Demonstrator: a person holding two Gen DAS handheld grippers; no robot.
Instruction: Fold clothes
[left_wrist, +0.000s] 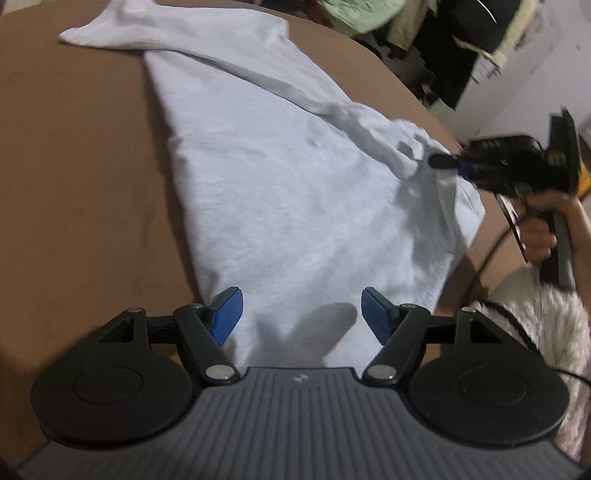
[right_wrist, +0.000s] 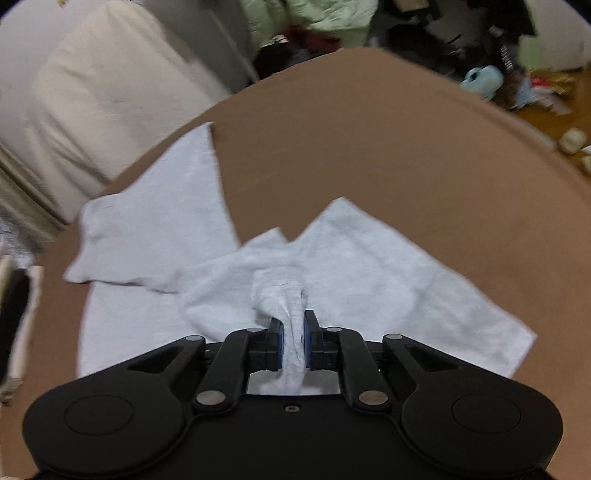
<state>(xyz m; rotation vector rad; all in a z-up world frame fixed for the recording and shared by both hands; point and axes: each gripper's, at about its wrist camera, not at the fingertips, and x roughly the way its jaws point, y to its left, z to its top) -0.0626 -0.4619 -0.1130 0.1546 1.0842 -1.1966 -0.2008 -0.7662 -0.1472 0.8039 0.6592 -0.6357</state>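
right gripper (right_wrist: 293, 338), jaws pinching white garment (right_wrist: 369, 280)

The shirt (left_wrist: 280, 177) is pale blue-grey, plain, with no print on it. The surface (left_wrist: 74, 166) under it is a flat brown, also without pattern. The left claw (left_wrist: 301, 314) has a black frame and bright blue pads (left_wrist: 229, 314); its base is grey with fine ribs. The right claw (right_wrist: 293, 338) is black too, with blue pads. At 10 o'clock in the right wrist view stands a cream cushion (right_wrist: 99, 96).
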